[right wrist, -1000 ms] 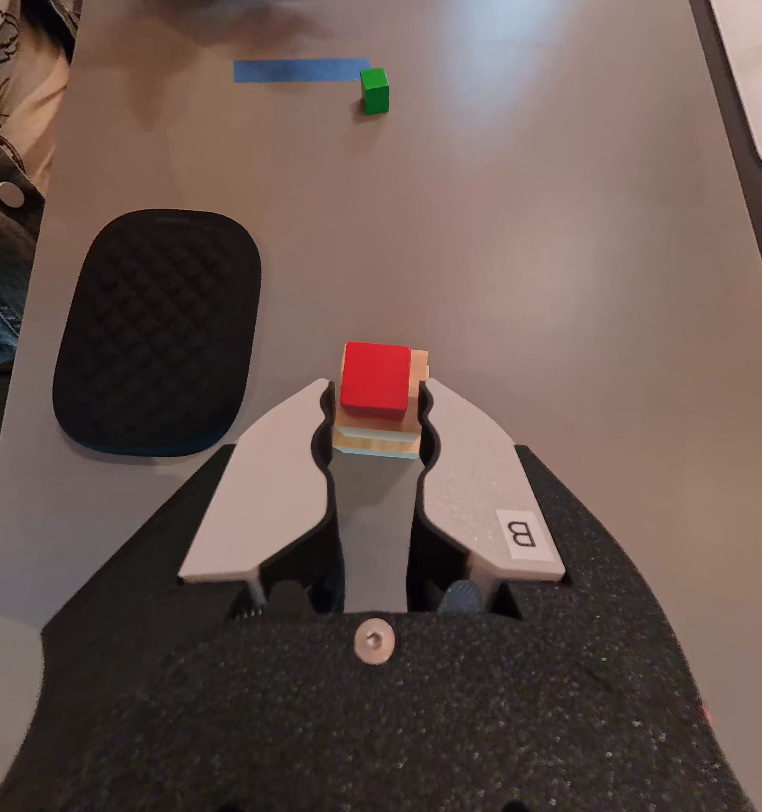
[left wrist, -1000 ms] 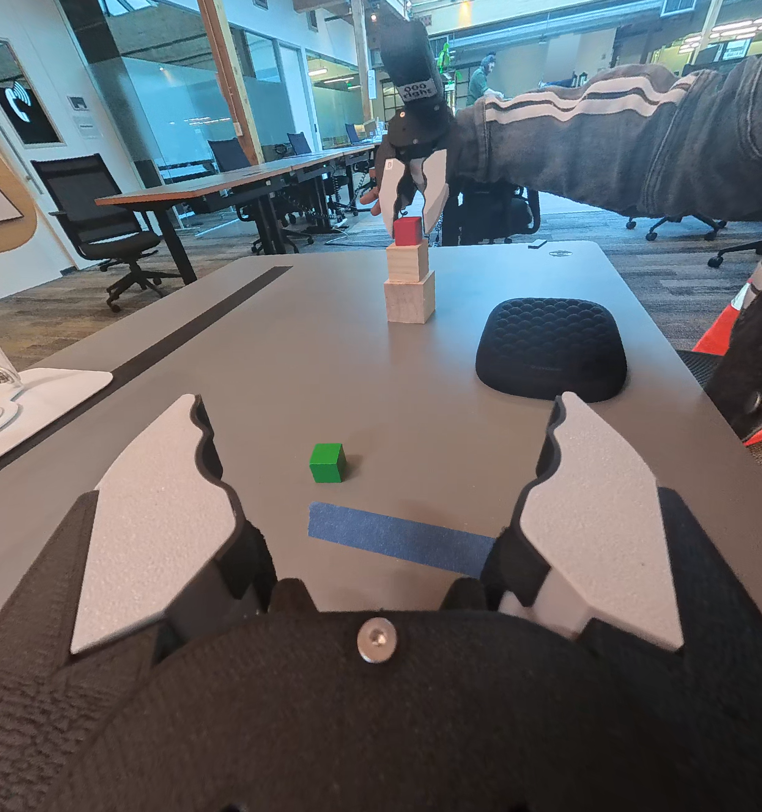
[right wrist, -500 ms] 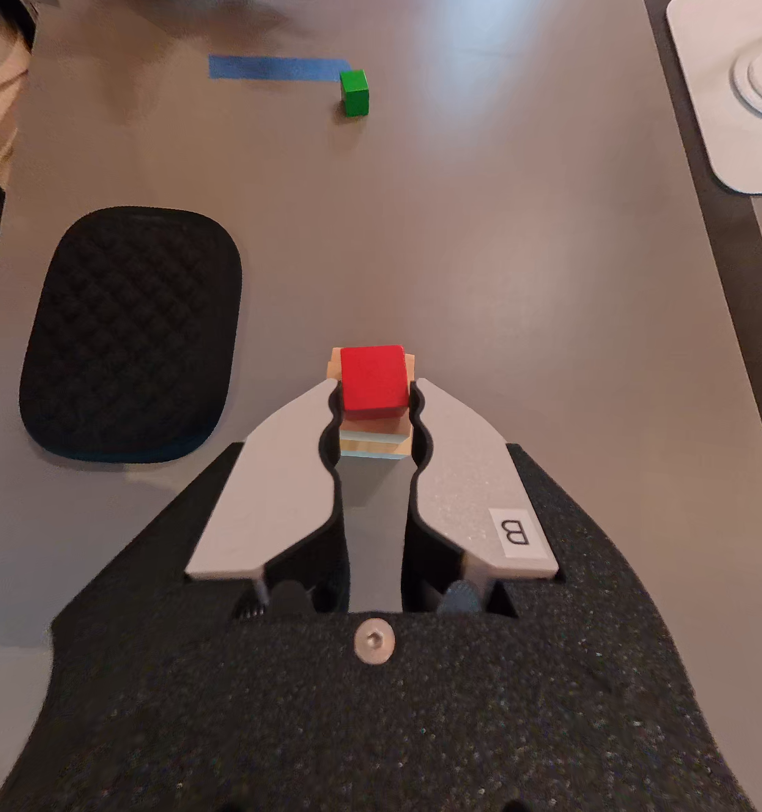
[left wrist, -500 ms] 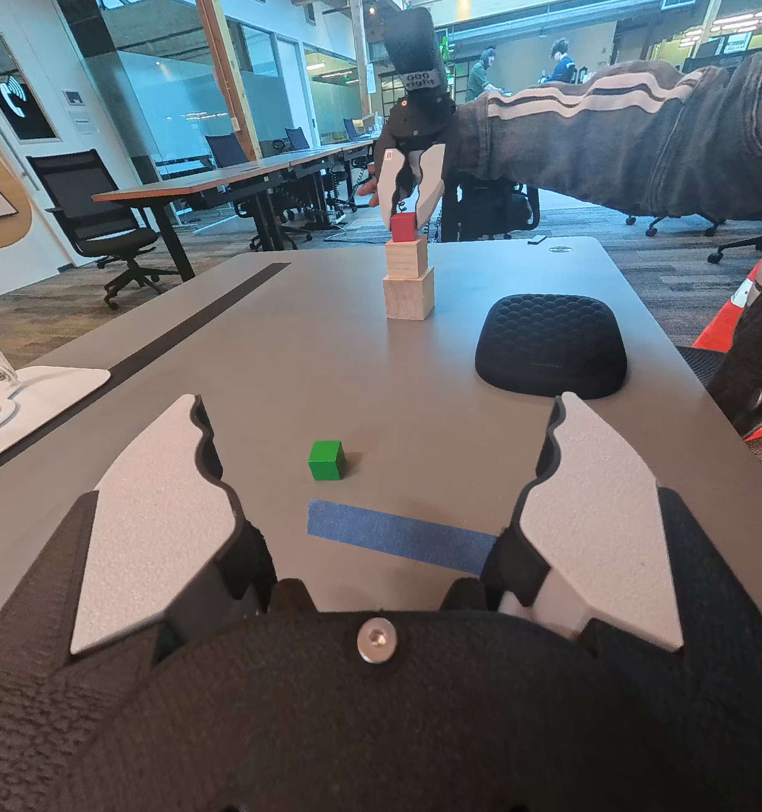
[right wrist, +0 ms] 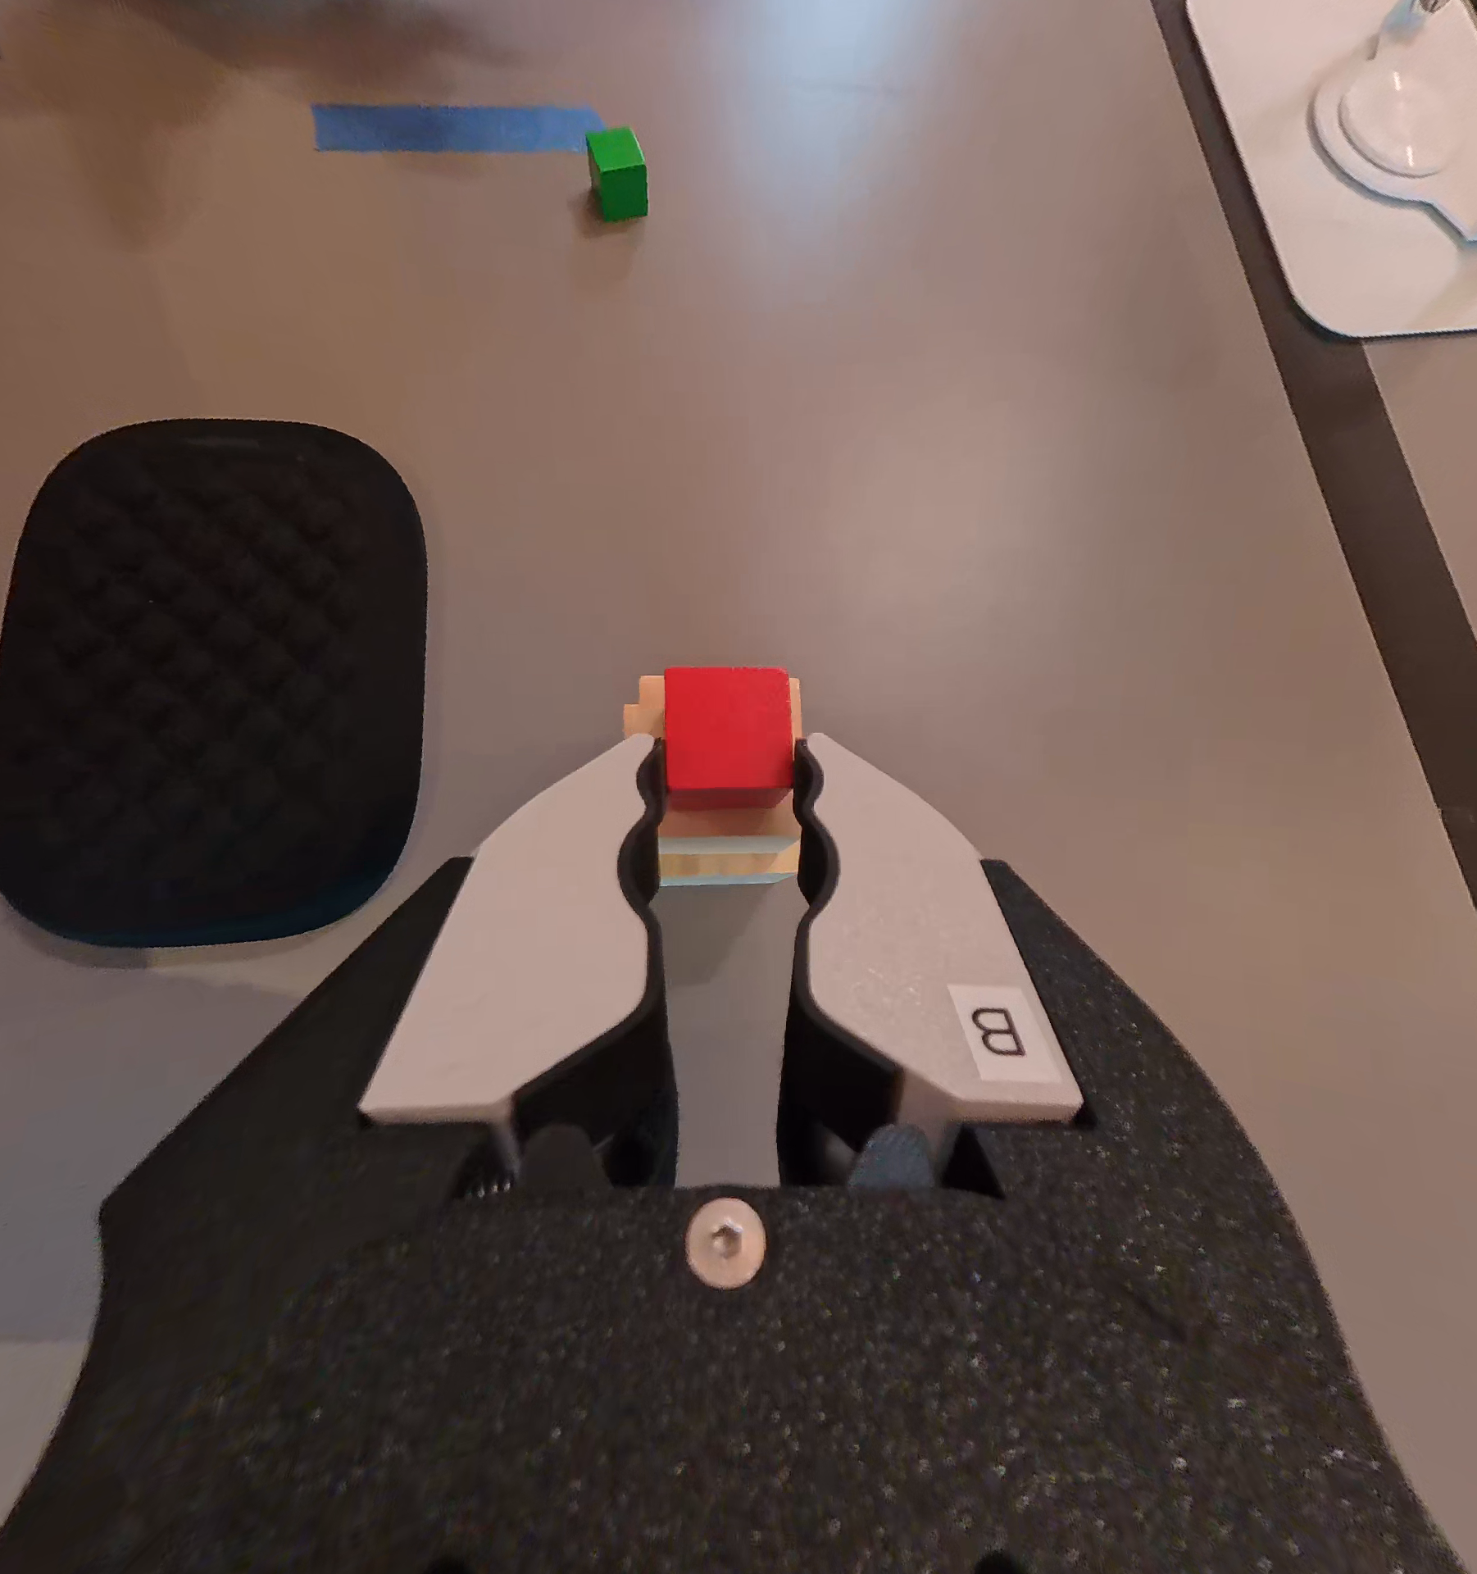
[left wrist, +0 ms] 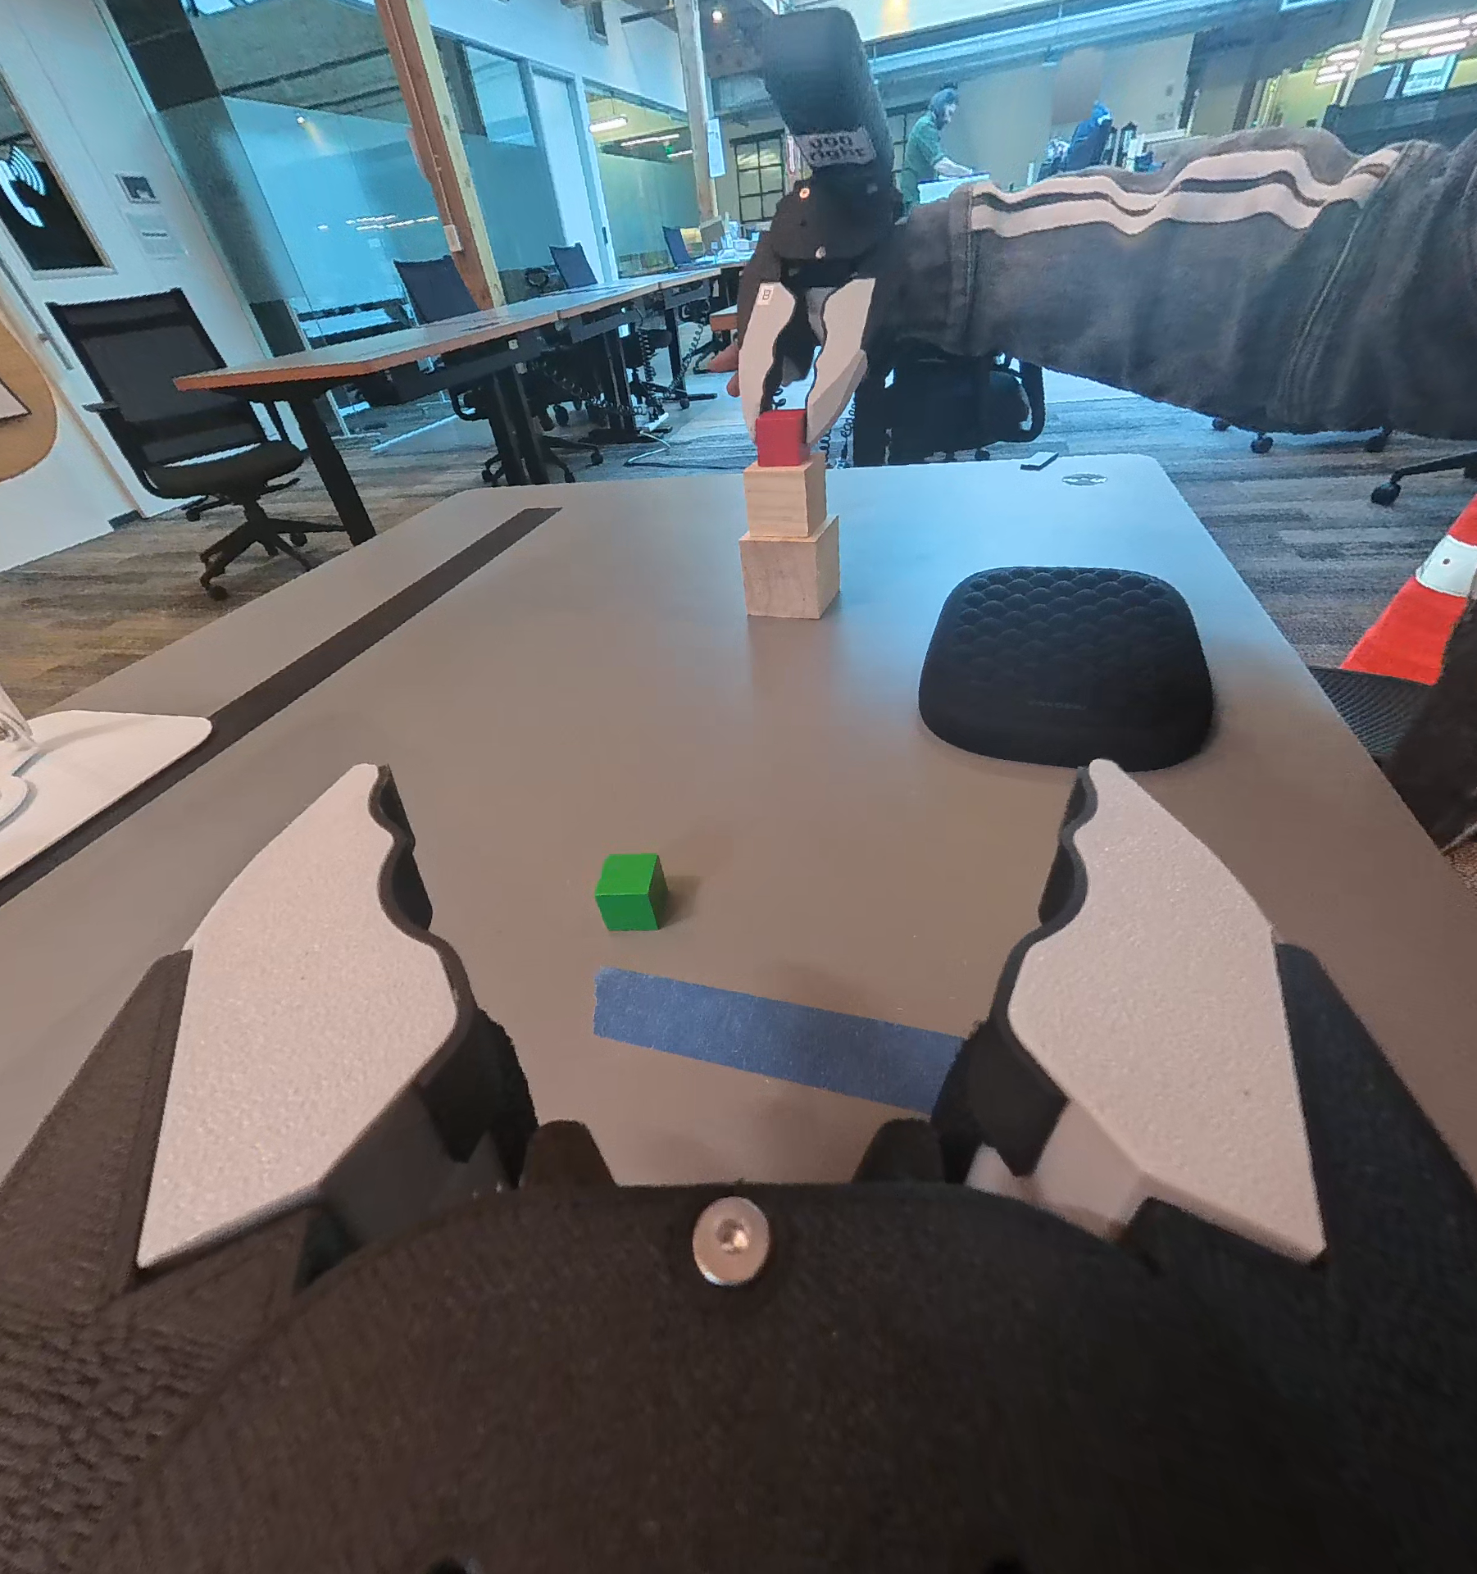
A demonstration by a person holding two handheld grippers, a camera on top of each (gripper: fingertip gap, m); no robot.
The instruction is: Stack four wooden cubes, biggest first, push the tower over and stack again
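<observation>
1. The right arm, in a dark striped sleeve (left wrist: 1229,281), reaches in from the right across the far end of the grey surface (left wrist: 548,724). Its upper part is cut off by the frame edge.
2. The right gripper (right wrist: 727,749) points straight down over the tower. Its jaws are closed on the red cube (right wrist: 725,732), both pads pressed to the cube's sides.
3. The left gripper (left wrist: 731,843) sits low at the near edge, level with the surface. Its jaws are spread wide and hold nothing.
4. The red cube rests on two plain wooden cubes, the smaller (left wrist: 784,504) on the larger (left wrist: 788,569), beside a black pad (left wrist: 1067,673). From above, the red cube hides most of both.
5. The green cube (left wrist: 630,892) lies alone on the surface between the left jaws, touching neither, just beyond a blue tape strip (left wrist: 769,1035).
</observation>
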